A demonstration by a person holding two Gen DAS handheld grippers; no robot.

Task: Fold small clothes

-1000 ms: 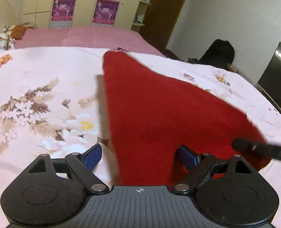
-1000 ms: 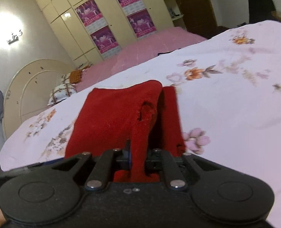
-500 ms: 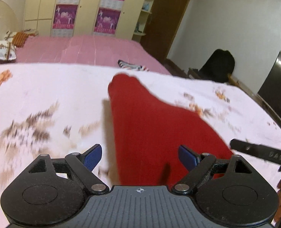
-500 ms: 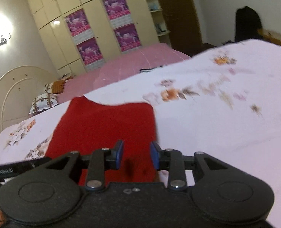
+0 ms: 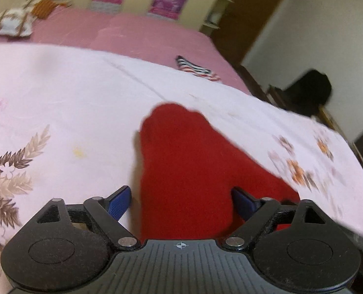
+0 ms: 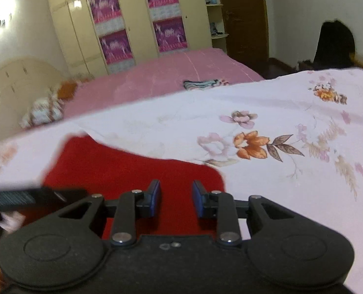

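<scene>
A red knitted garment (image 5: 193, 166) lies folded flat on the white floral bedspread (image 5: 58, 103). My left gripper (image 5: 181, 201) hangs above its near edge, jaws wide open and empty. In the right wrist view the red garment (image 6: 122, 171) lies below and ahead. My right gripper (image 6: 176, 198) is above its near right part, jaws partly open and empty. The left gripper's finger (image 6: 22, 197) shows at the left edge of that view.
A folded striped cloth (image 5: 196, 69) lies at the far edge of the bedspread, on the pink bed (image 5: 122, 31); it also shows in the right wrist view (image 6: 203, 83). Pillows (image 5: 12, 22) lie at the back left. A wardrobe (image 6: 132, 24) and a dark chair (image 5: 308, 90) stand behind.
My right gripper has let go of the red garment and opened. The garment now lies flat. Both grippers have lifted and pulled back from it.
</scene>
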